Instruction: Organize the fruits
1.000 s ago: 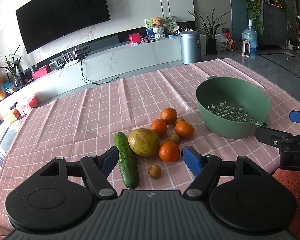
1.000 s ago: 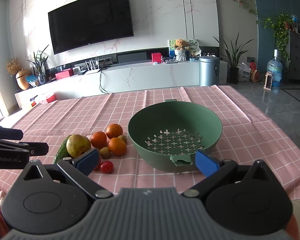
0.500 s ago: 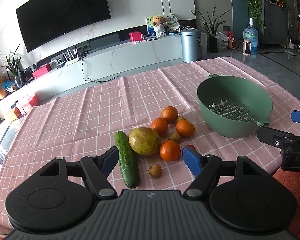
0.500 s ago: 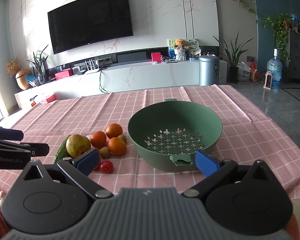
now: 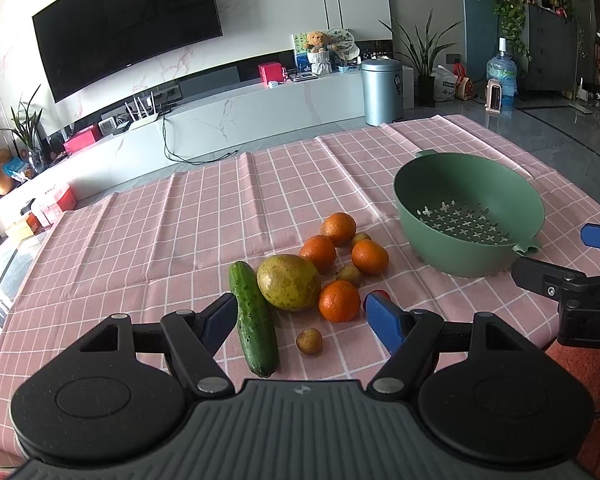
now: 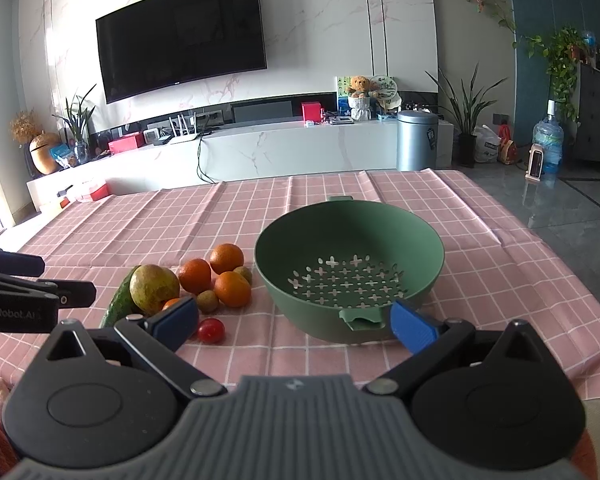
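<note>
Pink checked cloth (image 5: 204, 216) covers the bench, and almost nothing on it has changed over the last second: the view from the left gripper has only drifted a touch, so the fruit sits marginally higher between its fingers than it did, and no piece has been moved.

Going left to right in the left wrist view, the cucumber (image 5: 253, 316) lies lengthwise against the big yellow-green fruit (image 5: 289, 287). Next come four oranges (image 5: 339, 301) with a few small brownish fruits (image 5: 309, 341) scattered among them. A cherry tomato (image 5: 380, 295) peeks out just behind the right fingertip. The green colander (image 5: 469, 216) stands near the pile but apart from it, and it holds nothing yet.

The left gripper (image 5: 302, 318) hovers low over the near edge of the pile, fingers spread wide and gripping nothing. The cucumber tip and a small brown fruit lie in the gap between them. The right gripper (image 6: 294, 322) faces the colander, its fingers also apart and empty, with the colander's near handle between them.

Sorting has not started, by my reading. The small drift suggests the left gripper is lining up on a first piece, most likely the nearest orange or the cucumber, for carrying across to the colander.
</note>
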Available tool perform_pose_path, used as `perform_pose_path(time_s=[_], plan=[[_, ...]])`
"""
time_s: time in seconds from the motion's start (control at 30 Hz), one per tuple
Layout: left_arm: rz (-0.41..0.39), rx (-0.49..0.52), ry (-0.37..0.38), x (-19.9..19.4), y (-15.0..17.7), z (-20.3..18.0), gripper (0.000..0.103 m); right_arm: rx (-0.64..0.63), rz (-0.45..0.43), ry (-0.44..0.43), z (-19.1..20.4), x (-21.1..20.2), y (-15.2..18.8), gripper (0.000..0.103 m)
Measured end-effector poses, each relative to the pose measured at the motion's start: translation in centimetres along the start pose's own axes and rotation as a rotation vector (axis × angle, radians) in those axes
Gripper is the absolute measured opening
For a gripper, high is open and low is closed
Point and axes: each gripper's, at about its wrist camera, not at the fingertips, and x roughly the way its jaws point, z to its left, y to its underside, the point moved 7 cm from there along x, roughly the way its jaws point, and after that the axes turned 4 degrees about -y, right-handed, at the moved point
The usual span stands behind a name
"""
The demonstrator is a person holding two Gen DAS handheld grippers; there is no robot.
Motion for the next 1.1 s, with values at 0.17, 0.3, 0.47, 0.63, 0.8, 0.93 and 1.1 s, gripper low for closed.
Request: perform_pose_path(time_s=[0.17, 0.3, 0.47, 0.63, 0.8, 0.93, 1.1], plan=[[0.002, -0.002, -0.001, 0.0, 0.0, 0.0, 0.086, -0.001, 0.003, 0.000, 0.0, 0.0, 0.0, 0.098], [0.003, -0.001, 0.000, 0.1, 0.0, -0.1, 0.086, 0.000, 0.003, 0.000, 0.0, 0.1, 0.0, 0.098], [0.004, -0.001, 0.002, 0.1, 0.1, -0.1, 0.086, -0.001, 0.003, 0.000, 0.0, 0.1, 0.0, 0.098], [0.003, -0.001, 0.003, 0.1, 0.1, -0.1, 0.086, 0.000, 0.006, -0.001, 0.0, 0.2, 0.1, 0.098], [0.002, -0.001, 0.008, 0.1, 0.0, -0.2, 0.086, -0.001, 0.008, -0.001, 0.0, 0.2, 0.1, 0.098], [0.002, -0.003, 0.013, 0.2, -0.1, -0.1, 0.086, -0.004, 0.016, 0.000, 0.0, 0.3, 0.2, 0.098], [-0.001, 0.008, 0.029, 0.6, -0.4, 0.3, 0.086, -0.015, 0.076, 0.019, 0.3, 1.1, 0.0, 0.098]])
